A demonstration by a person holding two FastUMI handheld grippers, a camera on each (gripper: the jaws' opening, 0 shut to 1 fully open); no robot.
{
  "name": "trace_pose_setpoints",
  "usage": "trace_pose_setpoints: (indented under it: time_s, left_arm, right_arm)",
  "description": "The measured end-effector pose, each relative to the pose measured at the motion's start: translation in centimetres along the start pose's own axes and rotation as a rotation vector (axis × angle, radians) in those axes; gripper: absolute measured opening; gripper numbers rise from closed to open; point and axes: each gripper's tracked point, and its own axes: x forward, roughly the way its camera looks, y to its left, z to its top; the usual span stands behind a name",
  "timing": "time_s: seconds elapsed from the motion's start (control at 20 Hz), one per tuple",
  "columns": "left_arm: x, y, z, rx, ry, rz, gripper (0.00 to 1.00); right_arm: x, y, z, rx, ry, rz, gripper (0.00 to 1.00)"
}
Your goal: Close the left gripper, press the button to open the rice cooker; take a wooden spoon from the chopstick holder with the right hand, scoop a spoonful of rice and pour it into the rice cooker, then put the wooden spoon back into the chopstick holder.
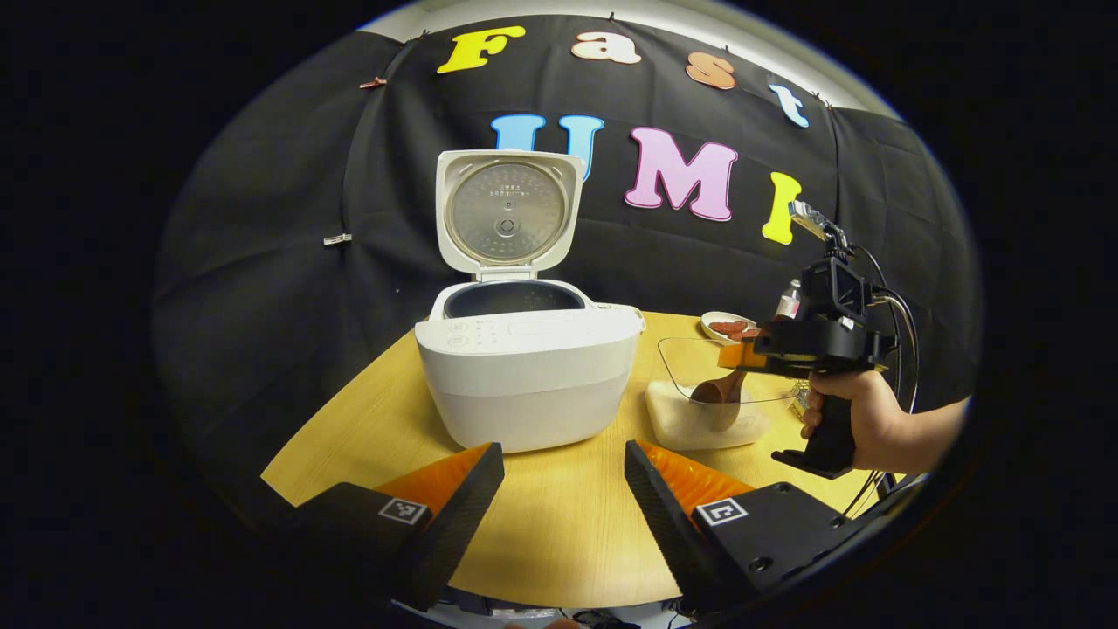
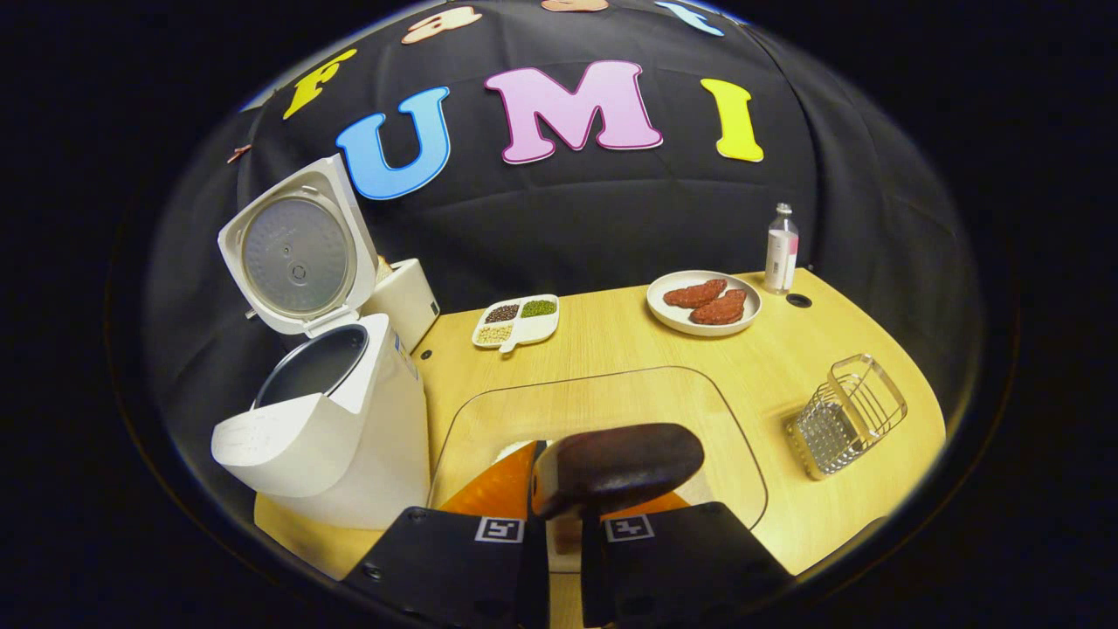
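Now the right gripper (image 1: 742, 356) pinches the wooden spoon (image 1: 718, 390), bowl seemingly dipped in the rice container (image 1: 704, 418). The rice cooker (image 1: 527, 376) stands open just leftward, so that's the carry. The left gripper (image 1: 563, 489) idles, fingers wide.

My right gripper (image 2: 563, 515) is clamped on the wooden spoon (image 2: 616, 467), its bowl poised over the clear glass bowl (image 2: 742, 454) on the worktop (image 2: 611, 341). To my left the rice cooker (image 2: 341, 437) stands with its lid (image 2: 293, 249) up. Farther off sit a divided dish of beans (image 2: 517, 320), a plate of meat (image 2: 704, 303), a small bottle (image 2: 781, 250) and a tilted wire basket (image 2: 845, 415).
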Motion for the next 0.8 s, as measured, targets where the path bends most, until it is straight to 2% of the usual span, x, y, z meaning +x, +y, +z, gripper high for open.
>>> trace_pose_setpoints:
  time_s: [0.05,0.1,0.15,0.45,0.65,0.8]
  left_arm:
    - [-0.2,0.1,-0.1,-0.003,-0.001,0.005,0.96]
    - [-0.3,0.2,-0.1,-0.008,0.0,0.009,0.96]
    - [-0.5,0.3,-0.3,-0.015,0.001,0.013,0.96]
    - [-1.1,0.1,-1.6,-0.13,0.041,0.018,0.96]
    - [-1.1,-0.2,-1.3,-0.095,0.035,0.018,0.96]
    - [-0.9,-0.7,-0.6,-0.066,0.023,0.005,0.96]
  right_arm:
    - [-0.1,0.4,-0.2,0.032,0.013,0.007,0.19]
    - [-0.1,0.7,-0.2,0.073,0.025,0.013,0.14]
    - [0.0,1.0,-0.2,0.122,0.039,0.021,0.19]
    - [0.1,0.9,0.0,0.288,0.103,0.039,0.19]
    - [0.0,-0.3,1.0,0.461,0.125,0.063,0.19]
    - [-0.5,-2.8,1.6,0.541,0.127,0.039,0.19]
